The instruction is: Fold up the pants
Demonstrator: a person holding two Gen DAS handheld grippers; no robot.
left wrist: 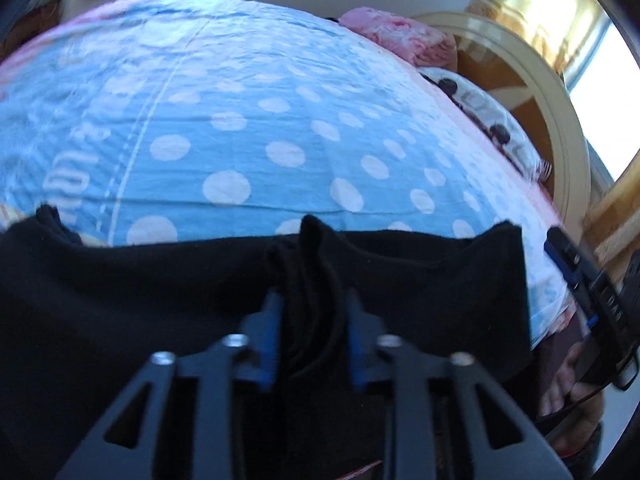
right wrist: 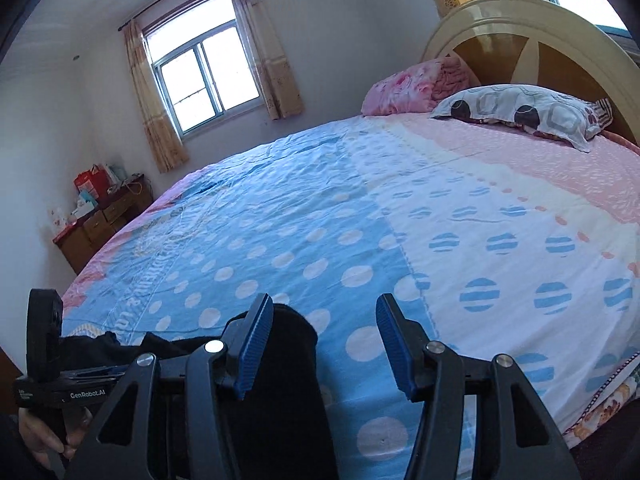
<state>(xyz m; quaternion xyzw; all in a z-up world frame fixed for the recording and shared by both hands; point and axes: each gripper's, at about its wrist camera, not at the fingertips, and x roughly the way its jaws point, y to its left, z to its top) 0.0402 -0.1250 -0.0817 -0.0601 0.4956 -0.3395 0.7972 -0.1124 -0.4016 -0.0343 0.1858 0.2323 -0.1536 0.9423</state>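
Black pants (left wrist: 160, 300) lie along the near edge of the bed. My left gripper (left wrist: 314, 300) is shut on a bunched fold of the pants, raised between its blue pads. In the right wrist view my right gripper (right wrist: 324, 312) is open, with the end of the pants (right wrist: 292, 360) between its fingers next to the left pad (right wrist: 254, 344). The right gripper also shows at the right edge of the left wrist view (left wrist: 580, 280), and the left gripper at the left of the right wrist view (right wrist: 44, 344).
The bed has a blue sheet with white dots (right wrist: 280, 220), turning white and pink toward the head. A patterned pillow (right wrist: 520, 110) and pink folded blanket (right wrist: 412, 86) lie by the headboard (right wrist: 500, 12). A wooden cabinet (right wrist: 104, 216) stands under the window.
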